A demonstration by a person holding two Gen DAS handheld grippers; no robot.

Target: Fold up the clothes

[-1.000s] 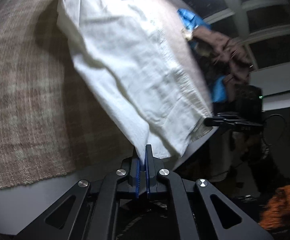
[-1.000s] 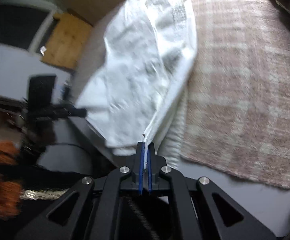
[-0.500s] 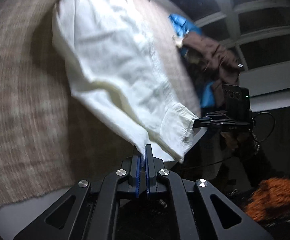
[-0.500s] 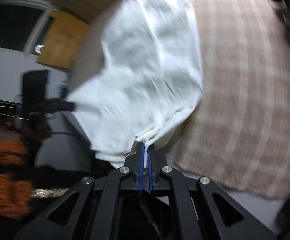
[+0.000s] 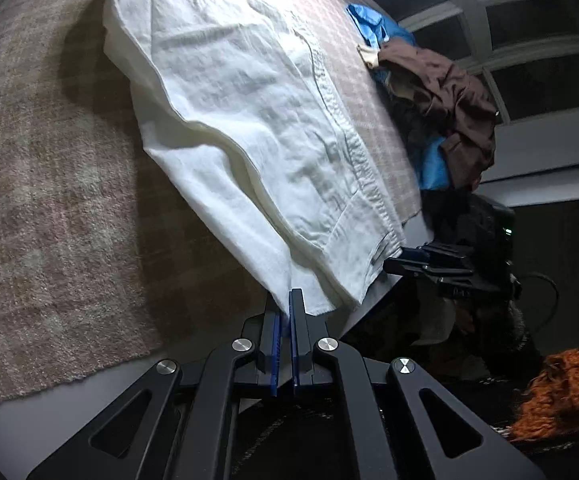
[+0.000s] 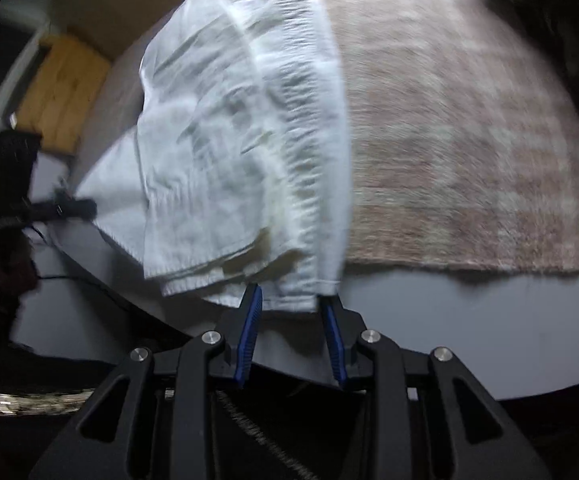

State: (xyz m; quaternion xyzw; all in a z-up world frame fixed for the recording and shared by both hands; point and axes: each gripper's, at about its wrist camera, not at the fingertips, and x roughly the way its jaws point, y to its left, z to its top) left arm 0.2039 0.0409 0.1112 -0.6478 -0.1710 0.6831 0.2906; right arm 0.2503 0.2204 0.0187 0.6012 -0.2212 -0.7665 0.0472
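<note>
**One corner pinched, the other let go**

The left tongs [image 5: 284, 312] are clenched on a hem corner of the white crinkled cotton garment [image 5: 257, 128], likely to keep its folded layers taut. It lies on the beige plaid blanket [image 5: 49, 200], hem at the near edge. The right tongs [image 6: 291, 308] gape, released, just below that hem. A heap of brown and blue clothes [image 5: 437, 92] sits near the garment's far side.

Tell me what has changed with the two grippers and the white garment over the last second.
The right gripper has opened its fingers and let go of the white garment, whose hem now lies loose between them at the table edge. The left gripper stays shut on its corner of the garment. The garment still lies on the plaid blanket, and the clothes pile is unmoved.
</note>
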